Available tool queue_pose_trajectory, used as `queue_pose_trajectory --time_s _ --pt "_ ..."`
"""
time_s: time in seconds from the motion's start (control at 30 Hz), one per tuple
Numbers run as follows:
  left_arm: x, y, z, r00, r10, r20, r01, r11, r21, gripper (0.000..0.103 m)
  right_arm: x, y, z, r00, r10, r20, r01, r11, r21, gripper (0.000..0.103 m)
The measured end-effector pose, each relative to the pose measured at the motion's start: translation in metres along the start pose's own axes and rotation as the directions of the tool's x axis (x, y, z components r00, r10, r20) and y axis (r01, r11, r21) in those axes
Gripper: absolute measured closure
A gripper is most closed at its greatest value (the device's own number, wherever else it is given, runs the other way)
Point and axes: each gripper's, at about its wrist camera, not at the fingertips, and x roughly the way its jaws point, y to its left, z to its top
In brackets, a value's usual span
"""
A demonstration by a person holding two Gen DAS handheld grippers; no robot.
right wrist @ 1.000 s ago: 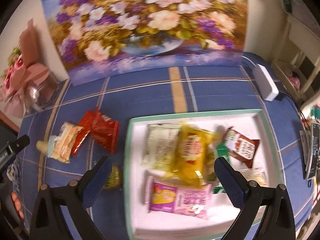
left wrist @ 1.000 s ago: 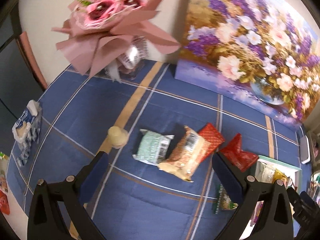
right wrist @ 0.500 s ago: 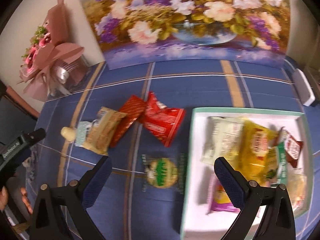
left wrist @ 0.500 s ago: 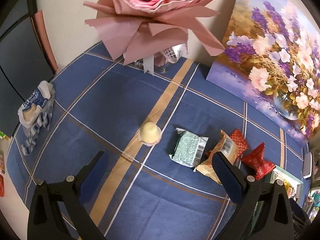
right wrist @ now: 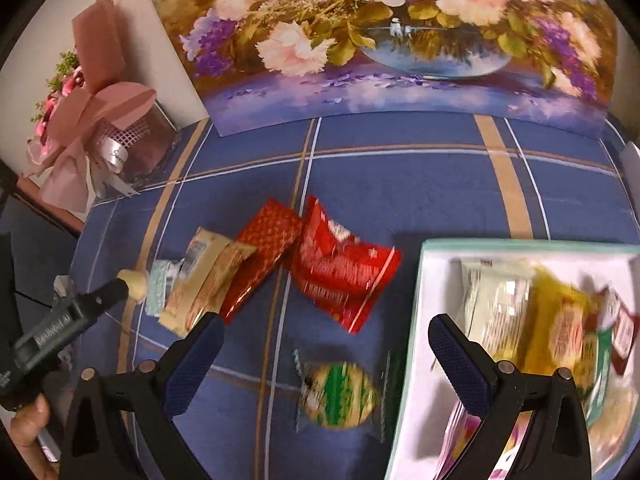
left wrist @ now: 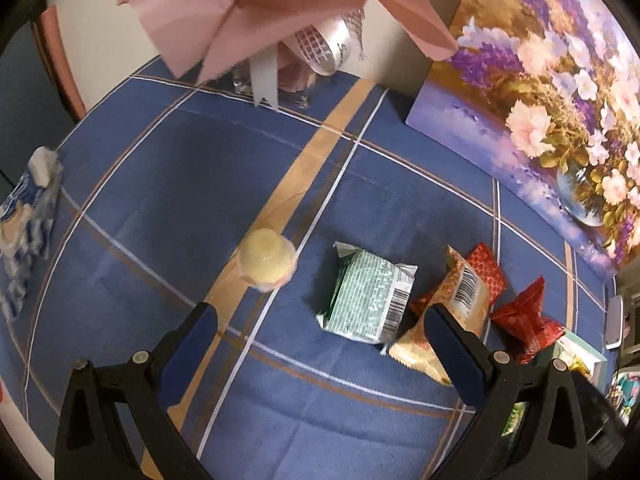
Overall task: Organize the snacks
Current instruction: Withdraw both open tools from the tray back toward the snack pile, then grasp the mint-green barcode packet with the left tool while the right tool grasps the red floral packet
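Here my left tongs (left wrist: 320, 336) hang spread wide and empty above the blue plaid tablecloth (left wrist: 168, 184), and my right tongs (right wrist: 322, 346) are spread and empty too, over the round green-labelled biscuit in clear wrap (right wrist: 340, 394). Just ahead of the left jaws stands the small pale yellow jelly cup in clear plastic (left wrist: 266, 261); to take it well I would centre it between the pads and close gently, since the soft cup likely dents or slips. Beside it lie the mint-green patterned packet (left wrist: 366, 300), the tan barcoded pouch (left wrist: 448, 320) and the crinkled red foil bags (right wrist: 340, 276). The white tray with a teal rim (right wrist: 420, 280), already holding snacks, sits to the right. Farther back stand a pink paper bouquet (right wrist: 92, 120) and a flower painting (right wrist: 380, 40) against the wall
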Motion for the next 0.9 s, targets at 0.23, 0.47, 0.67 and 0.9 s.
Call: queue_pose_trajectory --time_s 0.23,0.47,0.67,0.9 --pt "0.028 -0.005 0.006 0.999 -0.043 -0.026 0.044 0.999 0.032 0.001 0.021 0.013 0.031 0.998 -0.025 -0.050 0.018 0.991 -0.136 0.010" --pt "0.051 -0.017 0.008 0.996 -0.068 -0.062 0.072 0.995 0.066 0.003 0.050 0.022 0.039 0.991 -0.061 -0.119 0.031 0.971 -0.237 0.015" --pt "0.066 -0.028 0.008 0.995 -0.063 -0.082 0.070 0.994 0.087 0.017 0.075 0.029 0.037 0.980 -0.113 -0.164 0.058 0.950 -0.306 0.019" --pt "0.069 -0.031 0.007 0.999 -0.010 -0.046 0.015 0.995 0.101 0.036 0.092 0.028 0.034 0.975 -0.136 -0.178 0.073 0.945 -0.319 0.029"
